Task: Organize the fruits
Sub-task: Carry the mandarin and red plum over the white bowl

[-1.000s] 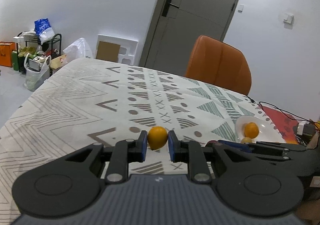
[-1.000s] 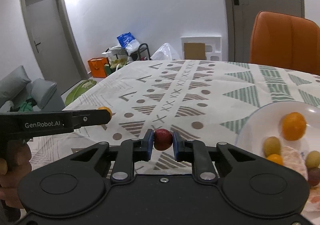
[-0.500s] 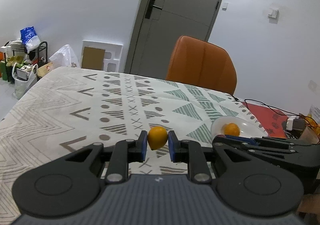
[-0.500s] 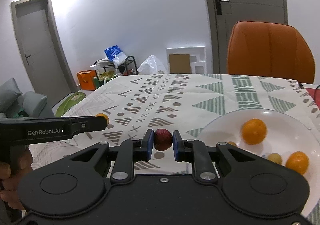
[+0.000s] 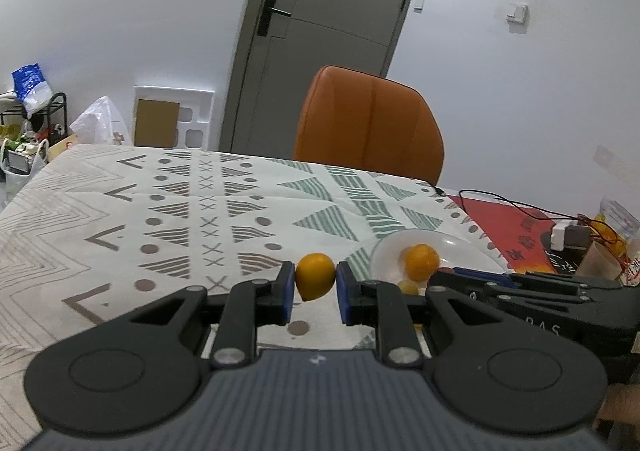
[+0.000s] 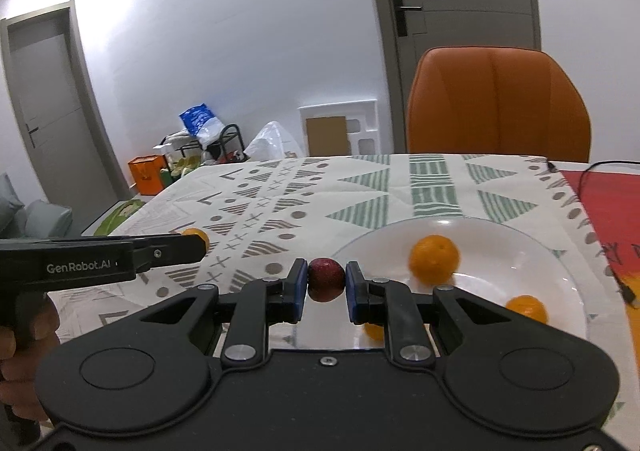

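Right wrist: plate (image 6: 520, 239) rim ahead.

The right gripper (image 5: 460, 278) hides much of the plate (image 5: 464, 247); a small fruit (image 6: 374, 331) there is half-hidden.

The left gripper (image 5: 316, 285) pinches a yellow-orange fruit (image 5: 315, 277) between its blue fingers (image 5: 285, 291) above the patterned worktop (image 5: 160, 211); a white plate (image 5: 460, 247) near the worktop's right edge holds an orange (image 5: 421, 262).
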